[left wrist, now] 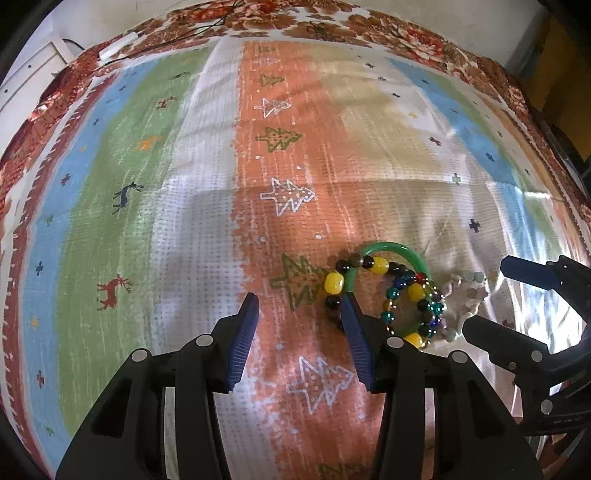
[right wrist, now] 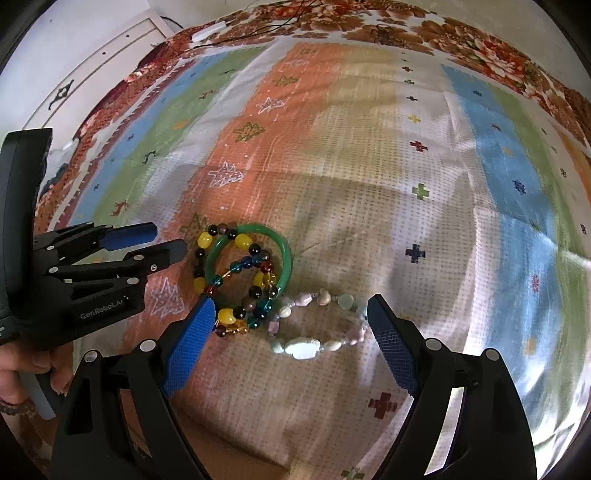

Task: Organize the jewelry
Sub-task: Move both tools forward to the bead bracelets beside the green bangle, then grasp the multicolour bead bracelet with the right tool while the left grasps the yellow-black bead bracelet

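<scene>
A pile of jewelry lies on the striped cloth. A green bangle [right wrist: 285, 254] overlaps a bracelet of yellow and black beads [right wrist: 204, 240] and a small blue-and-amber bead bracelet [right wrist: 255, 322]. A pale stone bracelet [right wrist: 303, 346] lies just right of them. My right gripper [right wrist: 286, 314] is open, its jaws straddling the pile just in front of it. My left gripper [left wrist: 301, 310] is open and empty, just left of the bangle [left wrist: 391, 248] and yellow beads [left wrist: 333, 282]. It also shows in the right wrist view [right wrist: 166, 240].
The striped cloth with tree and deer prints [left wrist: 280, 166] covers a floral bedspread [left wrist: 406, 33]. A white cable and plug [left wrist: 118, 46] lie at the far left edge. A white cabinet [right wrist: 92, 62] stands beyond the bed.
</scene>
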Demonstrator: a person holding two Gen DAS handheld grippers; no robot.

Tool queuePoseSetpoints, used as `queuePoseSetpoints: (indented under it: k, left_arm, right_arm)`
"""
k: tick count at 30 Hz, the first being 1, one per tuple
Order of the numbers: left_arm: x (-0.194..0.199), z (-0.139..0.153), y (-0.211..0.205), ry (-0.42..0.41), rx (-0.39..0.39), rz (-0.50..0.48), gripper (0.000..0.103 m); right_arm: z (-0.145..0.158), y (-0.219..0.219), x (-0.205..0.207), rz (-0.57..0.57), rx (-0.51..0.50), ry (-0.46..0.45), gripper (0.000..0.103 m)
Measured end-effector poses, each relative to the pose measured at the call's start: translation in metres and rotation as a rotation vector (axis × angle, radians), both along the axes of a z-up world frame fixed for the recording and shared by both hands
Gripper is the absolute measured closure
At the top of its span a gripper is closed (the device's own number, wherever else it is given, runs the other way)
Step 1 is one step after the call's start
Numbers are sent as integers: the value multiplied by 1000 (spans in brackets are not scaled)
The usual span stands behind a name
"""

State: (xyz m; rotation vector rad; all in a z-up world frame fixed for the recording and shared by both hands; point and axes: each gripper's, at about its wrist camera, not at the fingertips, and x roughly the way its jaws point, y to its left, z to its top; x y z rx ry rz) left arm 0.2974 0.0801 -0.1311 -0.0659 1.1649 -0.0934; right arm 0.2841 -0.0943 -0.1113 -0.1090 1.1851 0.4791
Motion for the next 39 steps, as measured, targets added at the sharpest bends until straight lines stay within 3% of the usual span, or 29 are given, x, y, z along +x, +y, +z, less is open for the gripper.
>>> queuePoseSetpoints:
  k: [15,17,26,39]
  left_arm:
    - [18,-10,-4,16,-23,-39,57]
    - [20,-14,-5,26,-4,-43,57]
    - [23,-18,-9,24,32,-59,57]
    - [23,-20,-11,22,43,-72,58]
  right_arm:
    - [-16,5,16,-6,-28,32,20]
    - [-19,5,17,-5,-34,38,31]
    - [-27,9,17,5,-44,54,38]
    - [-29,16,21,37,-51,57,67]
